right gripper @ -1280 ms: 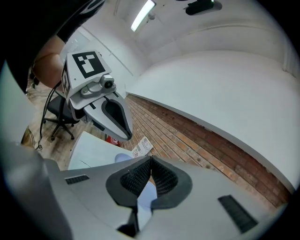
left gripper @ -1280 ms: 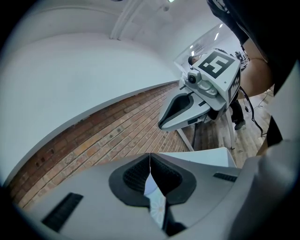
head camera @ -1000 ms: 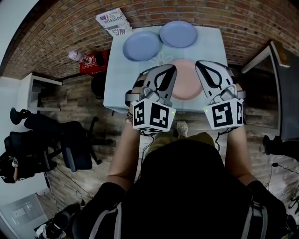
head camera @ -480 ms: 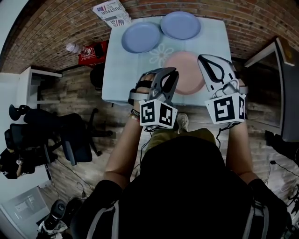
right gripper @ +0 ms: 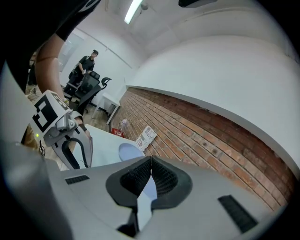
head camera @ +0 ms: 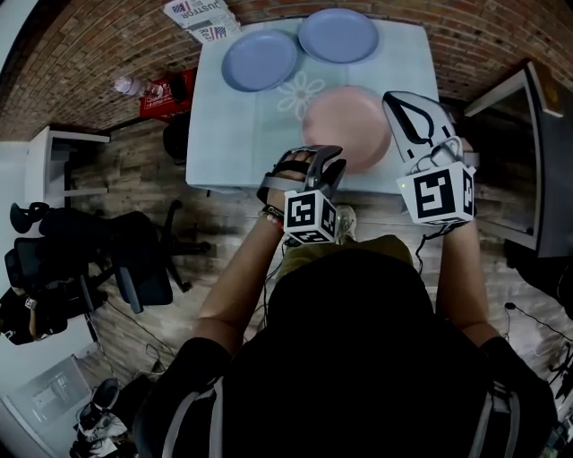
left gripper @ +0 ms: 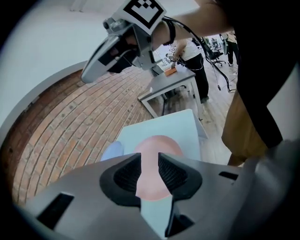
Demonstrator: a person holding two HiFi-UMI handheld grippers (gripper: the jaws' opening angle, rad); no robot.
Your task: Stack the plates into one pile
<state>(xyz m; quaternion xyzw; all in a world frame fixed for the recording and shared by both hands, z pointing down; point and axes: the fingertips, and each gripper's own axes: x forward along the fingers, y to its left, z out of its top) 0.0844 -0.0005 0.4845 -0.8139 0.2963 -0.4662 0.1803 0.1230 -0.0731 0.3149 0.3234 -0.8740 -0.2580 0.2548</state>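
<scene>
A pink plate [head camera: 345, 130] lies near the front of the pale blue table [head camera: 233, 134]. Two blue plates [head camera: 260, 60] [head camera: 338, 36] lie side by side at the back. My left gripper [head camera: 329, 164] hovers at the table's front edge, just short of the pink plate [left gripper: 157, 145]; its jaws are opening and nothing is between them. The right gripper [head camera: 405, 103] hangs above the pink plate's right rim. In the right gripper view the right gripper [right gripper: 151, 176] is shut, its pads meeting on nothing, and a blue plate [right gripper: 130, 151] shows past them.
A stack of newspapers [head camera: 199, 16] sits at the table's back left corner against the brick wall. A red box [head camera: 161, 89] and a bottle [head camera: 125, 85] lie left of the table. Office chairs [head camera: 107, 259] stand at the left, a grey desk [head camera: 528, 161] at the right.
The left gripper has drawn back from the pink plate to the table's front edge, and its jaws have parted. The right gripper has shifted slightly right and stays shut.
</scene>
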